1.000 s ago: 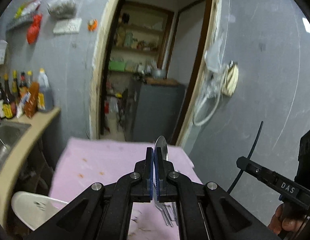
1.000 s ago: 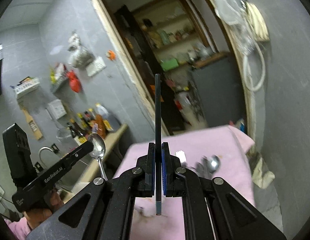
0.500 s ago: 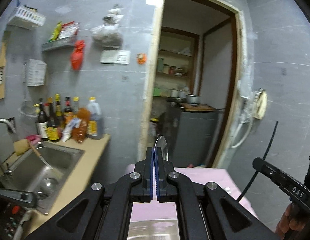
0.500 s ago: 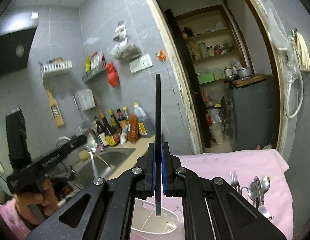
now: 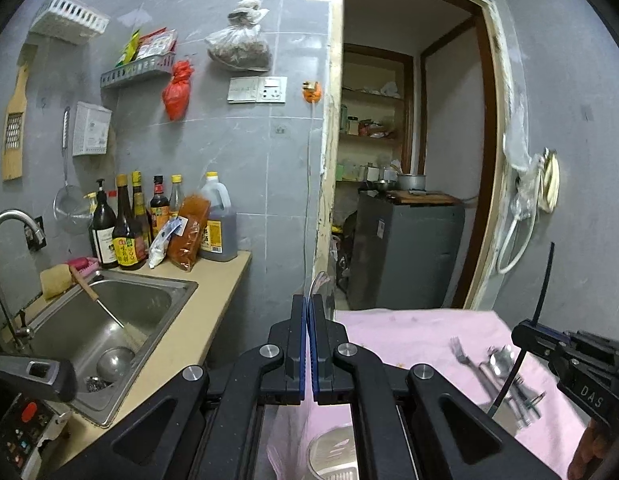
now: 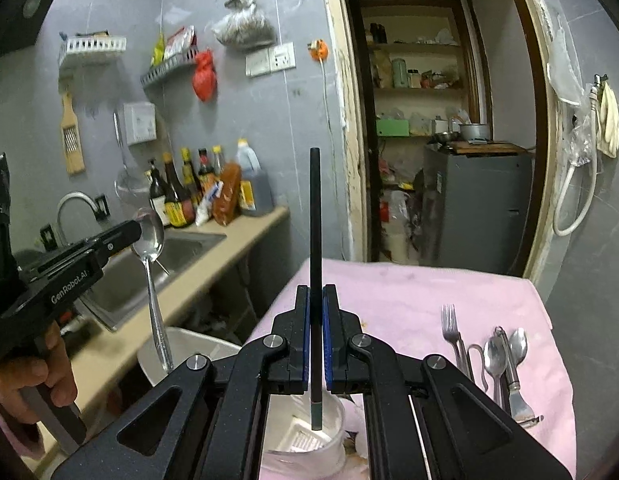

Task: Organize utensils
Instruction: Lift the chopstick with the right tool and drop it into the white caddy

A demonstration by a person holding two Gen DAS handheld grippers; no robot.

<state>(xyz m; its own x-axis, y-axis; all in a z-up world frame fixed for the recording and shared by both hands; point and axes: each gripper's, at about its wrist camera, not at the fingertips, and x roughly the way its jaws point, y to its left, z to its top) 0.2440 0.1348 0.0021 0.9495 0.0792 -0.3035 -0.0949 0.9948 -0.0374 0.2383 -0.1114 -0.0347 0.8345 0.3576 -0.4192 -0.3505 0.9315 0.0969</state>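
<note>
Moved: both views tilt up from a second ago; we now see the sink and bottles, and the holder sits below both grippers.
Left gripper (image 5: 309,322): clenched on the spoon (image 6: 149,240) near its bowl, handle hanging down.
Right gripper (image 6: 316,312): clamped on the chopstick (image 6: 315,240), upright, its lower tip just above the holder (image 6: 329,424).
Handling: we judge the spoon stiff, light and slippery steel, best gripped at the neck; the chopstick is light and rigid, held mid-shaft.
Looks: spoon shiny; chopstick thin and black; holder white, with a slotted floor.
Pile (image 6: 497,360): fork and spoons at 4 o'clock on the pink cloth (image 6: 389,292).
</note>
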